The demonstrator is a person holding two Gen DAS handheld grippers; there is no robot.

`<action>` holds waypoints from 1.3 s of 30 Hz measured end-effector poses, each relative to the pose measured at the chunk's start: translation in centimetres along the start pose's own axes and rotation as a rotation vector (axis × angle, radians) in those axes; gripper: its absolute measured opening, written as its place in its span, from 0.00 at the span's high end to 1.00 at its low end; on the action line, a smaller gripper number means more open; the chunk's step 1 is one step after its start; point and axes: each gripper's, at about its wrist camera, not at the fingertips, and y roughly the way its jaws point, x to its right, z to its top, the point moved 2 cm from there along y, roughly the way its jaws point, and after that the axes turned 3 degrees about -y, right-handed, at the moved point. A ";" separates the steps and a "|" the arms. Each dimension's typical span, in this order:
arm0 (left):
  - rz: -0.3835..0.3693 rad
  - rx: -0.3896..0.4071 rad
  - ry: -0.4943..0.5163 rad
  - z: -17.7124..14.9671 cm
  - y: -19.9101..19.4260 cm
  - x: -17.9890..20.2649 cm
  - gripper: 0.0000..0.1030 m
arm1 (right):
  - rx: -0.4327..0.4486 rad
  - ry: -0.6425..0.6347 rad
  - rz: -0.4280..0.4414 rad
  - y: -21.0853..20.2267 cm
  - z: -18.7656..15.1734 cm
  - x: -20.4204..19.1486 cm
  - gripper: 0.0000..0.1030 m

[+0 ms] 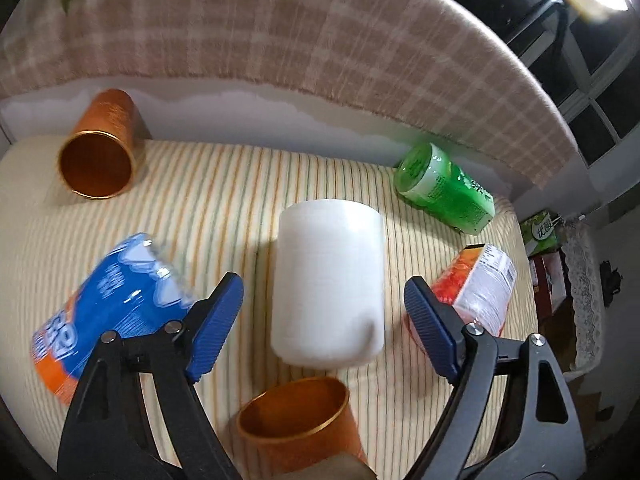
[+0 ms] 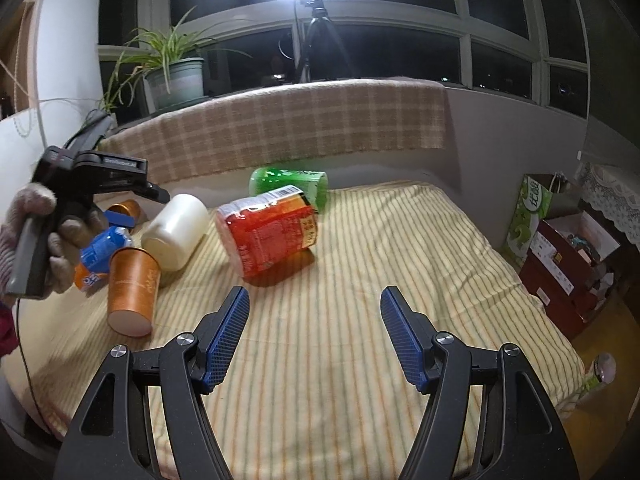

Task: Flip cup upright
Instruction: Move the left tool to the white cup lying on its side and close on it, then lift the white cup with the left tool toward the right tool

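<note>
I have my left hand-held gripper [image 1: 323,322] wide open and it holds nothing. The white cup [image 1: 330,280] lies on its side on the striped bed [image 1: 224,184], right in front of the two blue fingers [image 1: 218,320] — it sits in the gap between them, but the pads do not touch it yet. So I think I am at the reaching step, just before the grab.

Other cups lie all around it. A blue and orange cup [image 1: 112,304] is just beside my left finger. A red cup [image 1: 476,292] is just beside my right finger. A green cup [image 1: 444,188] lies farther back, and a copper cup [image 1: 100,152] lies far off by the wall with its mouth toward me. One more copper cup [image 1: 298,420] is right under the gripper, close to the camera.

My right hand-held gripper [image 2: 314,338] is wide open too, with nothing in it. It hangs over a bare part of the bed, well apart from the cups.

Next I think I need to push the left gripper a bit forward, close on the white cup's sides, lift it and turn it so it stands up. I cannot tell which end is the open one. The tight spot is the worry — my fingers could bump the blue or red cup.
</note>
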 end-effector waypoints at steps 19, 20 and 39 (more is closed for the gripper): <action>-0.015 -0.121 -0.042 0.6 4.4 0.4 0.26 | -0.022 0.066 -0.034 0.7 -0.9 3.1 0.34; -0.013 -0.117 -0.036 0.6 4.3 0.5 0.26 | -0.023 0.067 -0.035 0.7 -0.9 3.2 0.34; -0.085 0.041 0.059 -0.7 -4.7 4.6 0.27 | 0.003 0.071 -0.027 -0.5 -0.9 3.6 0.34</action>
